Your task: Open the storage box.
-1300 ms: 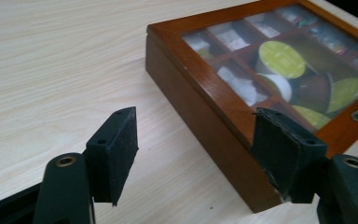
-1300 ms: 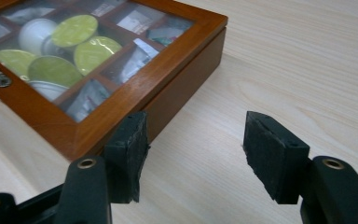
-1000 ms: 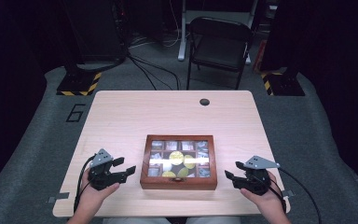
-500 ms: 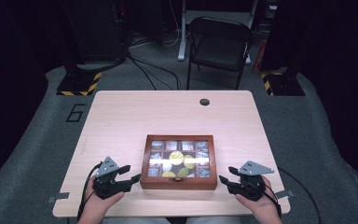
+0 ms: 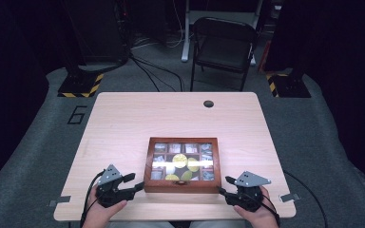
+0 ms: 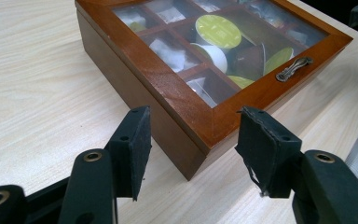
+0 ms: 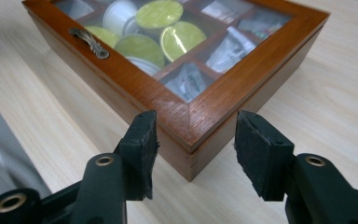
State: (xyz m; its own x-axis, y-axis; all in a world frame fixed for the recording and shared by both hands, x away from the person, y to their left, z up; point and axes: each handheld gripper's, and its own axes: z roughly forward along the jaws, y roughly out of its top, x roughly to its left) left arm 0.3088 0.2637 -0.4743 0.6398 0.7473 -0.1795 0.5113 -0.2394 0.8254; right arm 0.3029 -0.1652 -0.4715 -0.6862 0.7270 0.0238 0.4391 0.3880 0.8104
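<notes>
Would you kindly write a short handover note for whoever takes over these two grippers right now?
Left gripper: open, holding nothing, pointed at the near left corner of the wooden box.
Right gripper: open, holding nothing, pointed at the near right corner.
The box sits near the front edge of the table, glass lid closed, metal handle on the near side, green-topped capsules inside.
Done: grippers lined up beside the box.
Left: nothing gripped yet; lid not yet opened.

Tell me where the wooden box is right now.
The wooden box sits near the table's front edge in the high view, between the left hand-held gripper and right hand-held gripper.
</notes>
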